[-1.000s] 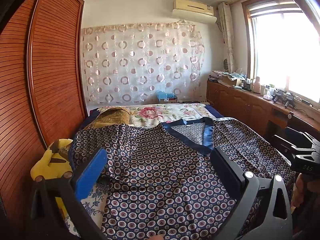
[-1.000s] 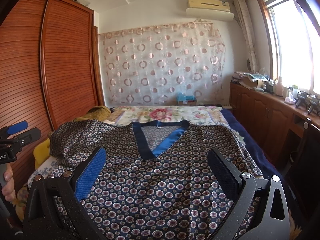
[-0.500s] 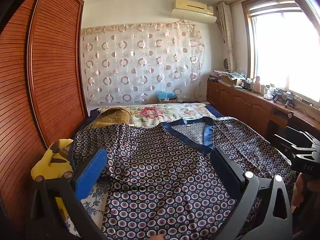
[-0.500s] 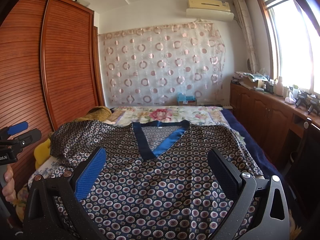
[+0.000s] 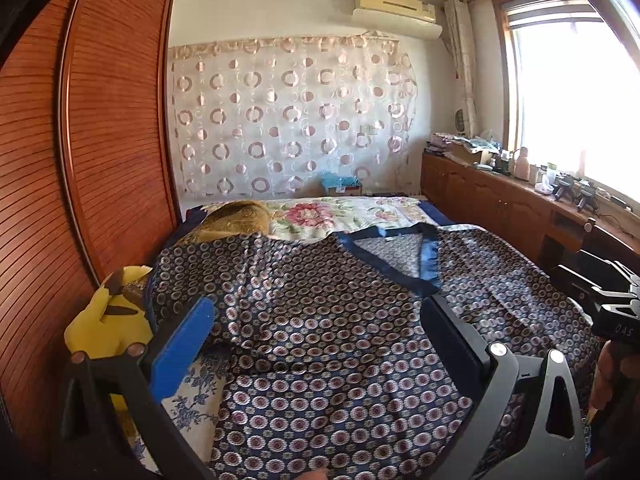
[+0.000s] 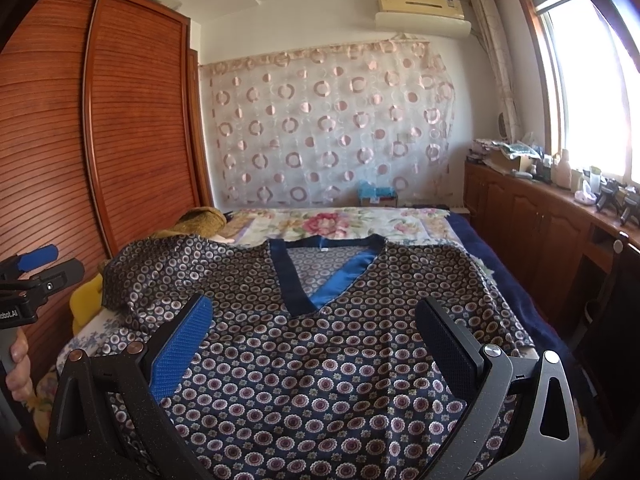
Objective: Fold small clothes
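Seen first from the left wrist, the left gripper [image 5: 316, 344] hovers with its fingers spread wide and nothing between them, the blue pad [image 5: 182, 350] on one side and the black pad [image 5: 452, 344] on the other. Directly ahead of and below the fingertips lies the patterned V-neck top [image 5: 320, 320], spread face up on the bed [image 5: 360, 216], hem nearest the fingers and blue-trimmed neckline [image 5: 400, 256] farthest away, a little toward the black pad. Its long axis from hem to collar therefore runs roughly along the fingers' pointing direction. Beyond the blue pad, one sleeve [image 5: 192, 276] lies rumpled just beside a yellow plush toy [image 5: 108, 316]. Past the black pad, the other gripper's body shows at the frame edge. From the right wrist, the right gripper [image 6: 312, 344] is likewise parted and empty, hanging over the lower half of the patterned V-neck top [image 6: 320, 352], with the neckline [image 6: 320, 272] almost centred between the fingers and farther out. The rumpled sleeve [image 6: 160, 272] lies outward of its blue pad [image 6: 182, 354]; the opposite sleeve [image 6: 460, 280] lies flatter, beyond its black pad [image 6: 448, 352]. The left gripper [image 6: 36, 272] appears at that same blue-pad edge, held in a hand [image 6: 18, 368]. In my judgement each gripper is nearer its own side's sleeve, so the left one is better placed for the bunched sleeve.
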Available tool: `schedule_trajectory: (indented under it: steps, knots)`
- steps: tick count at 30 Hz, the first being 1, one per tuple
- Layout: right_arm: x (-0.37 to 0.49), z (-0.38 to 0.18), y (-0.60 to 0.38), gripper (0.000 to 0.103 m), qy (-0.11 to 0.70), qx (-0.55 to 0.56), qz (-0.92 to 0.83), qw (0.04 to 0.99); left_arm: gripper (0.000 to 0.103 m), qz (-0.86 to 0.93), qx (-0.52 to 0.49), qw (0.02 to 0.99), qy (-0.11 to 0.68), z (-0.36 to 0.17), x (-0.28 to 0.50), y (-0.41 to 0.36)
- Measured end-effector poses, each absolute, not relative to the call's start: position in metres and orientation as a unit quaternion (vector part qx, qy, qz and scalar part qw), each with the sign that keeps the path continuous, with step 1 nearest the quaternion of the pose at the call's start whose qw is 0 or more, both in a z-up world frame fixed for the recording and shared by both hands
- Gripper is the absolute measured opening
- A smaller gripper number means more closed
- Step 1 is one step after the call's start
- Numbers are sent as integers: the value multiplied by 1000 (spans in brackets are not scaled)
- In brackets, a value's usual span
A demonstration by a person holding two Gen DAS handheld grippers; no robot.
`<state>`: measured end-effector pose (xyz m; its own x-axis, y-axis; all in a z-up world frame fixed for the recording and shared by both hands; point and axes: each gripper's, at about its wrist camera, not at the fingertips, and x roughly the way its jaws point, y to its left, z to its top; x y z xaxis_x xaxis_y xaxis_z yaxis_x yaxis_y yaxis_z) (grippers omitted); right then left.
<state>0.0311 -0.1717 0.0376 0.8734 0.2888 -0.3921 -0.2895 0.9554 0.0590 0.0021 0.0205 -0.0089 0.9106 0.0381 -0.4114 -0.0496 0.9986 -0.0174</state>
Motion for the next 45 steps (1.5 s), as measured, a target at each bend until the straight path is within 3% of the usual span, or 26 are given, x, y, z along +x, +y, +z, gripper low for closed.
schedule_trajectory:
  steps: [28,38,43,45]
  knots:
    - [87,-31,-109,103,286,-73,200,934,103,102,-25,945,310,-76,40,145]
    - [98,-43,-102,103,302,-81,215,925,103,75,-72,934,343,-89,78,207]
    - [97,-49,-100,103,308,-86,214,923,86,39,-113,926,358,-100,96,223]
    - [97,-50,-99,103,308,-87,216,923,68,30,-130,920,368,-109,103,232]
